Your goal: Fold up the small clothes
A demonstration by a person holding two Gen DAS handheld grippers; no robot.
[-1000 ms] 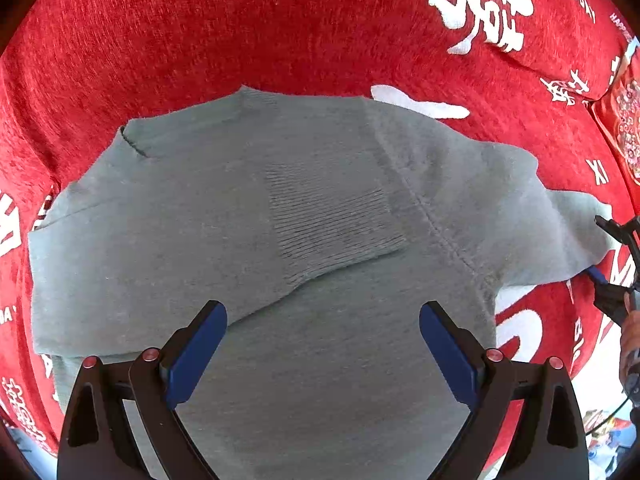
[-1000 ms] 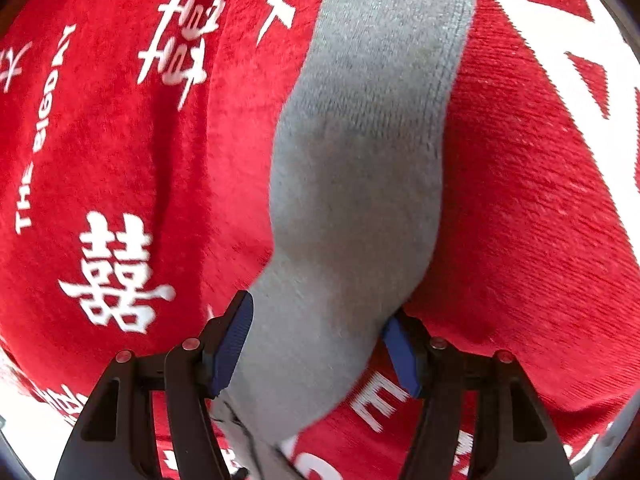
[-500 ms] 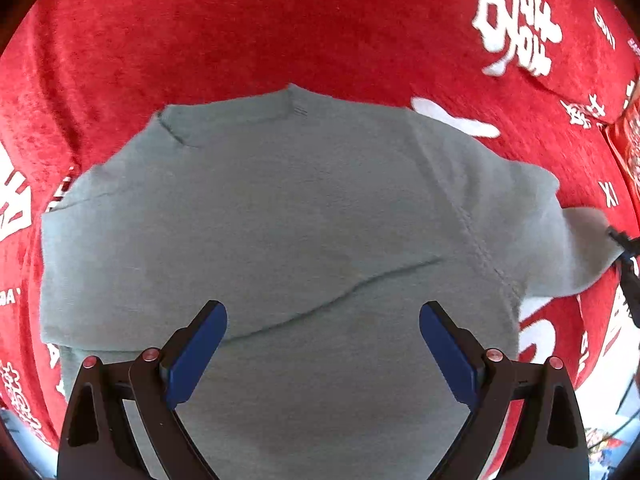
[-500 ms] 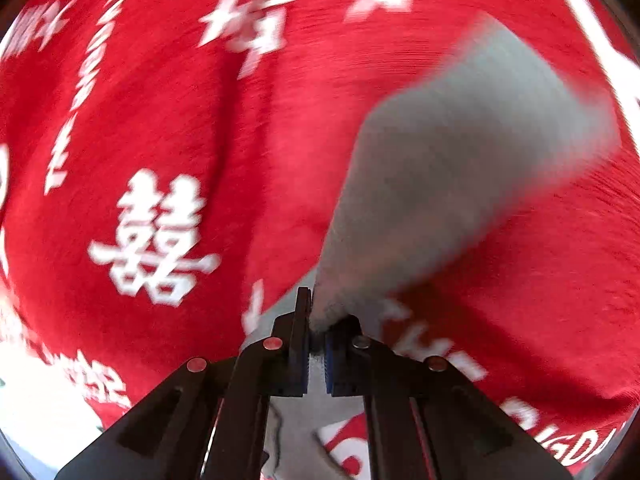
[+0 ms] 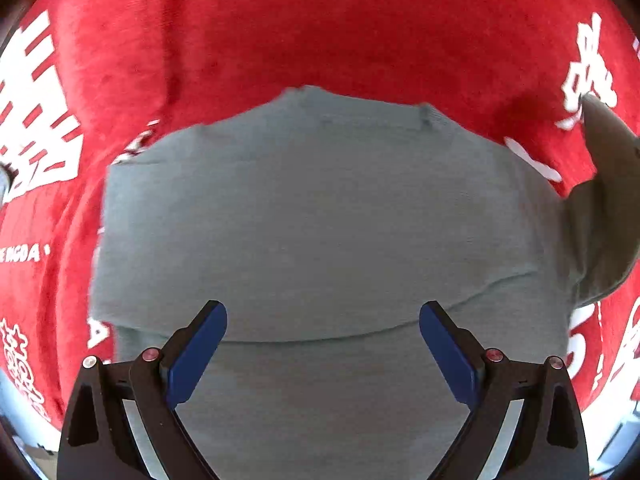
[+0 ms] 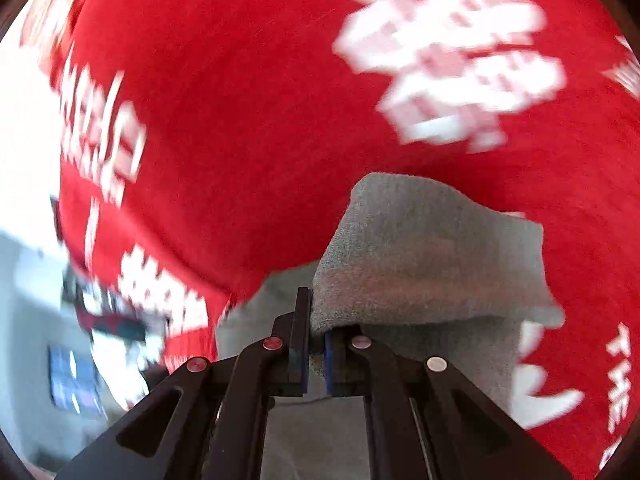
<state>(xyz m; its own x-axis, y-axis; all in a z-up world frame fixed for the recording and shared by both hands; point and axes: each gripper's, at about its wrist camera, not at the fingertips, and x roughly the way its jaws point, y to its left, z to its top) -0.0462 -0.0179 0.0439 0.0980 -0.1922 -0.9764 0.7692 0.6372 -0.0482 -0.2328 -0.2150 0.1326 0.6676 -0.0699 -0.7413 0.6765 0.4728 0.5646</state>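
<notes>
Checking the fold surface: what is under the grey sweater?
A red cloth with white characters lies under the sweater, showing all around it. Whatever is directly beneath the body is covered. The right gripper lifts the sleeve clear of the cloth.

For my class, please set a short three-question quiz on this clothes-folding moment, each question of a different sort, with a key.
1. True or false: the left gripper is clamped on the grey sweater.
2. What does the right gripper hold? A) the sweater's sleeve B) a corner of the red cloth C) nothing
3. Fill in: the sweater lies on a red cloth printed with ____ characters.

Key: 1 false, its jaws stand open above the sweater; 2 A; 3 white.
</notes>
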